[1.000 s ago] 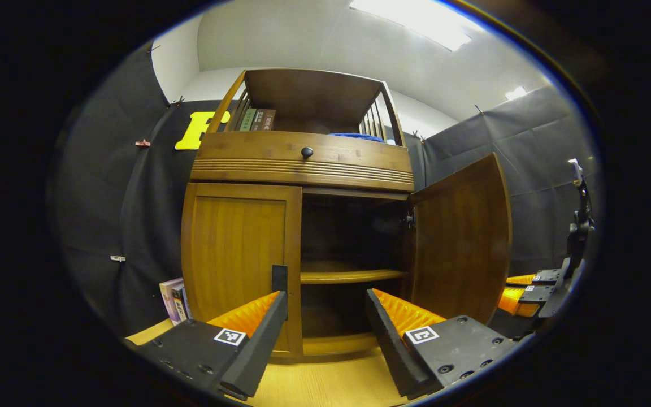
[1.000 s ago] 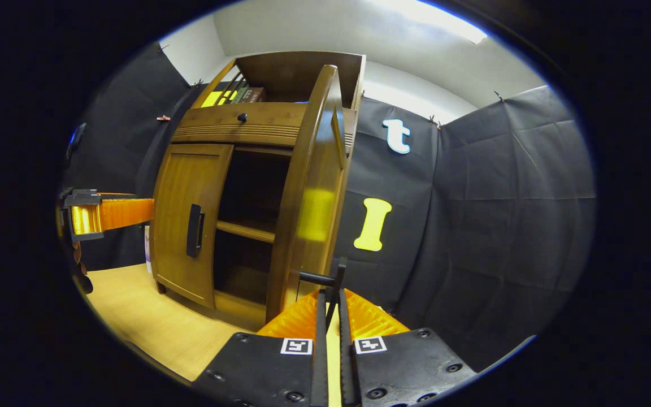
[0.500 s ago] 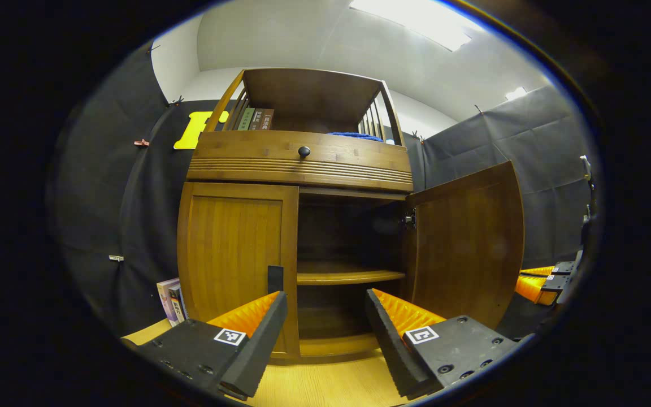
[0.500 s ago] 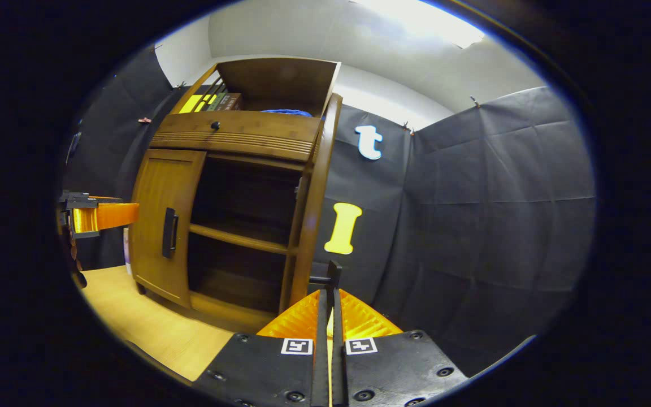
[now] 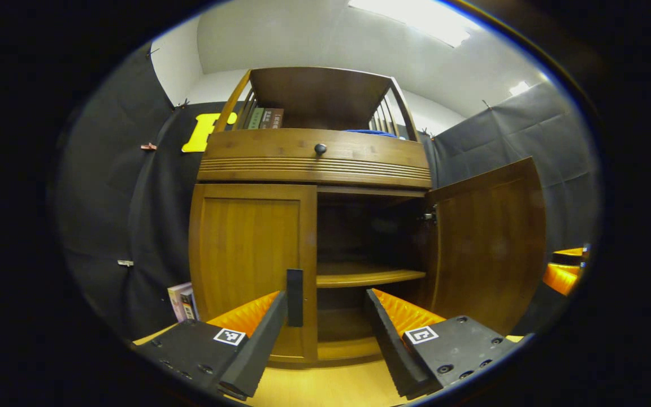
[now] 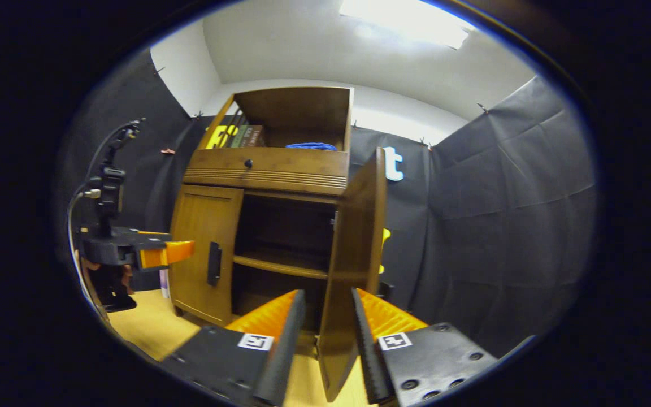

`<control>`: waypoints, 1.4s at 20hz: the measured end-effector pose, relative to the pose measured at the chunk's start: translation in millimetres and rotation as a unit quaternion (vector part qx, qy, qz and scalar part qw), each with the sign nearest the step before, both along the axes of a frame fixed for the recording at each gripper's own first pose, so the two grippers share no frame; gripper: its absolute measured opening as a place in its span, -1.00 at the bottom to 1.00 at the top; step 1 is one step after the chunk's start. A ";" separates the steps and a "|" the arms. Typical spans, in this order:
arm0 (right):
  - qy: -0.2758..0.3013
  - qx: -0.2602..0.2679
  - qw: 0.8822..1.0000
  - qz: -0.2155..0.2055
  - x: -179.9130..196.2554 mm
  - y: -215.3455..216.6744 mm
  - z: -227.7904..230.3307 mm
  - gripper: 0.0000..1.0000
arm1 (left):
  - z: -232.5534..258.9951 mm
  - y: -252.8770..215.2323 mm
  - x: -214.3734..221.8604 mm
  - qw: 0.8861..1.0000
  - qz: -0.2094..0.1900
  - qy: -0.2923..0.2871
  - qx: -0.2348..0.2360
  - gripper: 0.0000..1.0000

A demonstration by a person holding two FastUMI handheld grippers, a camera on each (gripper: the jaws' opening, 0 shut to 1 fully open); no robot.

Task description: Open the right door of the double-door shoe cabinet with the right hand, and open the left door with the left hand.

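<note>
The wooden shoe cabinet (image 5: 314, 164) stands straight ahead in the left gripper view. Its left door (image 5: 246, 254) is closed, with a dark handle (image 5: 294, 289) at its inner edge. The right door (image 5: 489, 243) is swung wide open, showing a shelf (image 5: 368, 277) inside. My left gripper (image 5: 325, 305) is open, a little short of the left door's handle. In the right gripper view the right door (image 6: 356, 249) is seen edge-on, its free edge between the spread fingers of my open right gripper (image 6: 328, 299), which do not press on it. The left gripper (image 6: 156, 253) hovers near the left door's handle (image 6: 213, 263).
A drawer with a round knob (image 5: 320, 149) runs above the doors. Books (image 5: 263, 117) and a blue item (image 5: 370, 133) sit on the top shelf. More books (image 5: 181, 302) lean beside the cabinet on the light wooden floor (image 5: 314, 390). Black cloth walls surround the booth.
The right gripper has opened and let go of the right door's handle, with the door left wide open. The left gripper has shifted slightly toward the left door's handle.
</note>
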State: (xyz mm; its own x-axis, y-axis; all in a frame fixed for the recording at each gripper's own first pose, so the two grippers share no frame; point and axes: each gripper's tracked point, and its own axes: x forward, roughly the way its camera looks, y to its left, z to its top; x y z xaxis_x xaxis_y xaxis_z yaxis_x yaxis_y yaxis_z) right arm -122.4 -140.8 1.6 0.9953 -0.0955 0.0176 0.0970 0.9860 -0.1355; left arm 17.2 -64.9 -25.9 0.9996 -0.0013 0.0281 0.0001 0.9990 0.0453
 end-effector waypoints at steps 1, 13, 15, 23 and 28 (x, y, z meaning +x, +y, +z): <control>0.005 -0.006 1.000 0.011 5.2 7.0 -4.2 0.41 | -2.2 8.8 7.6 1.000 0.011 -0.001 0.001 0.73; -0.002 0.008 0.999 0.038 39.6 24.0 -9.0 0.91 | -45.6 25.8 108.0 1.000 -0.004 0.016 -0.015 0.65; -0.003 0.008 0.999 0.038 42.3 22.1 -10.2 0.92 | -48.6 29.8 126.5 1.000 0.004 0.013 -0.007 0.59; 0.013 0.000 0.998 0.053 57.9 23.0 -26.7 0.90 | -74.3 38.6 161.5 1.000 0.008 0.028 -0.007 0.46; 0.022 0.011 0.998 0.054 60.9 21.3 -35.3 0.89 | -74.4 37.5 171.9 1.000 0.008 0.026 0.006 0.21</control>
